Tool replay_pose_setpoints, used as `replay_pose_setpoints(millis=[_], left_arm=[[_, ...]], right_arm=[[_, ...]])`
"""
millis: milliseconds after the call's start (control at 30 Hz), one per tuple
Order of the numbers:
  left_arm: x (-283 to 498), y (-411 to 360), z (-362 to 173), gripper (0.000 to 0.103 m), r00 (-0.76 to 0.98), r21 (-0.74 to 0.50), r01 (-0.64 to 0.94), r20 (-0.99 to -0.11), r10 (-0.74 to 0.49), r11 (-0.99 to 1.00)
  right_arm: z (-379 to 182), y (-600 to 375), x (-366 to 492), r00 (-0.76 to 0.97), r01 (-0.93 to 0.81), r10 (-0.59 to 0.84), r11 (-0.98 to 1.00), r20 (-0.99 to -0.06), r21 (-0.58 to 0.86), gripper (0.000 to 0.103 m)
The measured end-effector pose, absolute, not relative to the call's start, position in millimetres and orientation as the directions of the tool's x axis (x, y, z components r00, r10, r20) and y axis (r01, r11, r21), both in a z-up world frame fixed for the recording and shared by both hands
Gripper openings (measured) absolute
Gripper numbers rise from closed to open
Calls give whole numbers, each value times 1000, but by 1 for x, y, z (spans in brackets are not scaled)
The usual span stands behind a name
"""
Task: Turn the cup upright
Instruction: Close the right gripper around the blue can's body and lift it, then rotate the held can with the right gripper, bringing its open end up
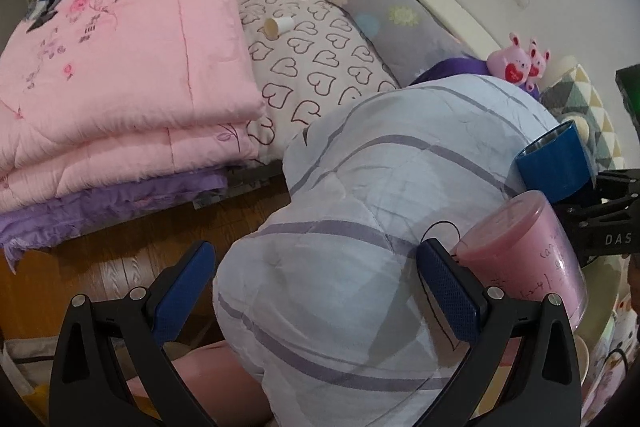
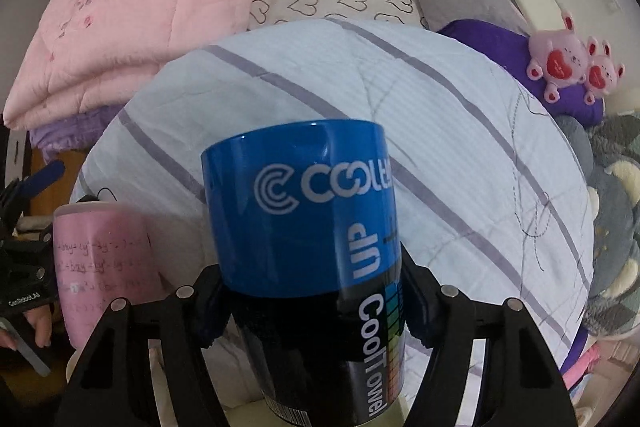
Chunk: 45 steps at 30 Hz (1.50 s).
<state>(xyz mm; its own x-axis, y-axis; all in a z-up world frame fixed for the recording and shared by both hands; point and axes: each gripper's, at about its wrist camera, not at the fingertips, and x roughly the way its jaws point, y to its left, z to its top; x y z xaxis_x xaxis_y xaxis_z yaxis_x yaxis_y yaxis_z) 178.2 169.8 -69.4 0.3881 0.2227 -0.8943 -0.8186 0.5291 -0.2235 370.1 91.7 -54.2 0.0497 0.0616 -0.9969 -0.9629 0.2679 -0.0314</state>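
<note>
Two tall containers show: a blue cup (image 2: 304, 223) and a pink cup (image 1: 528, 251) just beside it. One small paper cup (image 1: 278, 27) lies tipped on the heart-print sheet (image 1: 320, 59). Folded quilts cover the bed above a wooden floor (image 1: 80, 275). The right gripper (image 2: 312, 303) grasps the blue cup; the left gripper (image 1: 316, 287) hangs wide apart, holding nothing.

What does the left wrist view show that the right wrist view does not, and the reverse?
Only the left wrist view shows the open left claw head-on and the wooden floor. Only the right wrist view shows the right claw shut on the blue cup and the cup's printed lettering. Both show the pink cup, striped quilt, pink blanket and small paper cup.
</note>
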Motion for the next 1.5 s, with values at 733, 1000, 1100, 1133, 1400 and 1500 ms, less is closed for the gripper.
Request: replay_pose_setpoints(millis=[733, 1000, 1100, 1133, 1400, 1500], left_arm=[[176, 150, -4, 102, 492, -198, -654, -845, 211, 730], [180, 96, 26, 102, 538, -38, -376, -822, 185, 926], [179, 76, 30, 102, 552, 10, -256, -819, 155, 966], [179, 72, 31, 102, 555, 22, -222, -819, 145, 975], [174, 46, 24, 102, 546, 40, -6, -837, 37, 999], [174, 40, 16, 102, 541, 66, 30, -840, 39, 997]], right_arm=[[22, 64, 349, 132, -862, 195, 507, -972, -16, 70], [42, -24, 312, 230, -651, 214, 759, -949, 13, 70], [42, -58, 292, 239, -543, 224, 838, -945, 61, 70], [41, -69, 285, 238, -511, 230, 856, -944, 80, 70], [4, -124, 225, 198, -235, 251, 951, -947, 203, 70], [-19, -135, 211, 179, -146, 296, 951, -938, 272, 70]])
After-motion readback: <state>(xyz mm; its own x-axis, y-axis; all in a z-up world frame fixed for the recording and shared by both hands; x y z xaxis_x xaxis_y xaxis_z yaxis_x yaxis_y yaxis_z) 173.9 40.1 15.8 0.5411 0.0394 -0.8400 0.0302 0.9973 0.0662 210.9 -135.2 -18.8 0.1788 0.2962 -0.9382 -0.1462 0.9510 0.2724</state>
